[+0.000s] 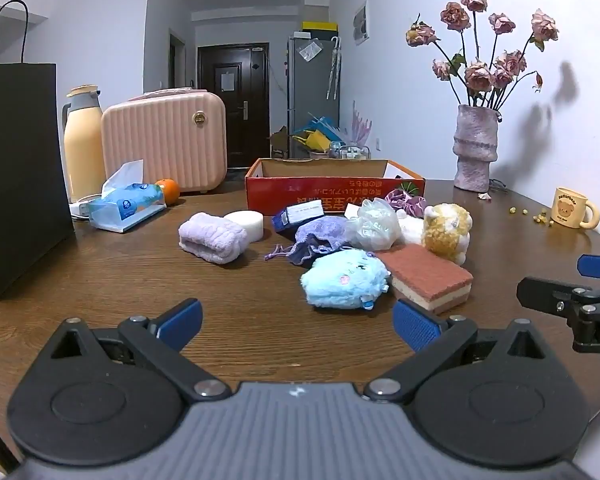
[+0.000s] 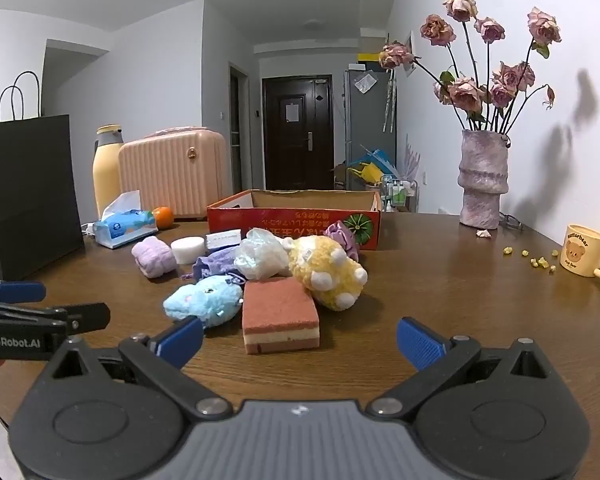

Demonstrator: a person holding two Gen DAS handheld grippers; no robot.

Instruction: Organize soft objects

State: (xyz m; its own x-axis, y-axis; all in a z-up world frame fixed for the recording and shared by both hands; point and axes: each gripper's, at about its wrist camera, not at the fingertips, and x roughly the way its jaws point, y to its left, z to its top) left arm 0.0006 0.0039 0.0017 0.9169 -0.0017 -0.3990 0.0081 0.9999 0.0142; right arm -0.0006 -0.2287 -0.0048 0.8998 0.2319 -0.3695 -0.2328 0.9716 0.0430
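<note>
Right wrist view, layered sponge [image 2: 280, 317] lying flat, long axis toward camera

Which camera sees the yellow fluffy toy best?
The right wrist view: the yellow plush toy lies whole and unblocked there, white feet showing. In the left wrist view, the yellow plush toy sits farther off, its bottom hidden behind the layered sponge.
</note>
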